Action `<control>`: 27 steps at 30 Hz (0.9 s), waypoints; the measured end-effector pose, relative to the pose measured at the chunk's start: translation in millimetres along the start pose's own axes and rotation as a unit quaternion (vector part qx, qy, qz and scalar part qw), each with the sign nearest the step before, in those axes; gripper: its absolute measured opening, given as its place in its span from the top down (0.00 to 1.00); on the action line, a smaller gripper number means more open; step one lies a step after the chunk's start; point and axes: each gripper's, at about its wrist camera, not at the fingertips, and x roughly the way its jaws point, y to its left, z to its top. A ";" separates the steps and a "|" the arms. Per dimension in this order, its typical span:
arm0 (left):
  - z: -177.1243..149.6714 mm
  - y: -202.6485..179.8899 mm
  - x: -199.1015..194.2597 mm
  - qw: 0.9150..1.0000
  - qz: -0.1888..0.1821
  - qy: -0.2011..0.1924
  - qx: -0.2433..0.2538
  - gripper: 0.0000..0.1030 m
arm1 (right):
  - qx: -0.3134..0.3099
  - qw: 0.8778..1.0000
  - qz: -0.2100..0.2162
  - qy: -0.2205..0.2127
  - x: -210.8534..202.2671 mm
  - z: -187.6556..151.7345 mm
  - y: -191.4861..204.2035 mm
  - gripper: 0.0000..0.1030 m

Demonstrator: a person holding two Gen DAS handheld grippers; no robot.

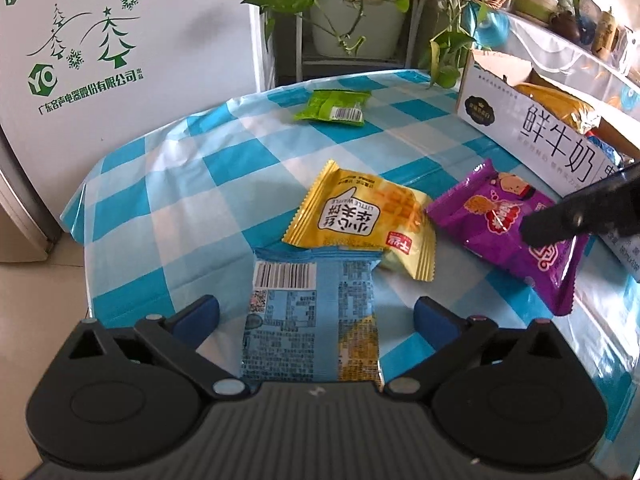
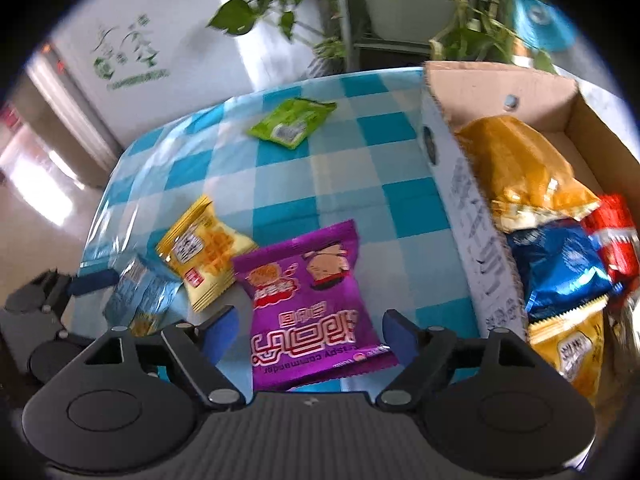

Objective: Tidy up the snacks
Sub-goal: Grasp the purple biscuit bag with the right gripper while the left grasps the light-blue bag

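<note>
We were mid-sort: box (image 2: 472,208) part-filled, four packets loose on the bench (image 1: 200,160). Our left fingers (image 1: 316,316) straddled the blue packet (image 1: 312,320), right fingers (image 2: 310,330) the purple packet (image 2: 304,296), both wide open, gripping nothing. Next, we judged: close, lift, box them.

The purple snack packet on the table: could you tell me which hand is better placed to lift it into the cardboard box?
The right. The purple packet lies between the open right gripper fingers, with the cardboard box beside it. The left gripper is open over the light blue packet, farther from the box.
</note>
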 end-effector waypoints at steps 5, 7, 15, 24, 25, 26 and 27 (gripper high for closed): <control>-3.7 0.1 -0.9 1.000 -0.002 -0.013 0.004 0.00 | -0.037 0.999 -0.021 0.008 10.7 -2.0 10.9 0.16; -3.5 -0.2 -1.0 1.000 -0.001 -0.015 0.005 0.00 | -0.036 0.999 -0.032 0.011 14.3 -2.4 10.8 0.16; -0.6 -0.5 -0.5 1.000 -0.005 -0.009 0.011 0.03 | -0.027 0.999 -0.043 0.019 24.7 -0.1 9.8 0.17; -2.0 -7.4 -12.2 0.999 -0.017 -0.026 0.017 0.49 | -0.003 1.000 -0.026 0.009 18.2 1.6 3.2 0.30; -1.6 -7.7 -13.3 0.999 -0.016 -0.026 0.014 0.52 | -0.002 1.000 -0.024 0.007 16.3 1.1 2.5 0.31; -1.6 -8.3 -14.7 0.999 -0.016 -0.026 0.011 0.52 | 0.001 1.000 -0.021 0.005 14.2 0.8 1.4 0.31; -1.9 -9.2 -15.6 1.000 -0.016 -0.025 0.009 0.53 | 0.003 1.000 -0.018 0.002 12.1 0.9 0.6 0.32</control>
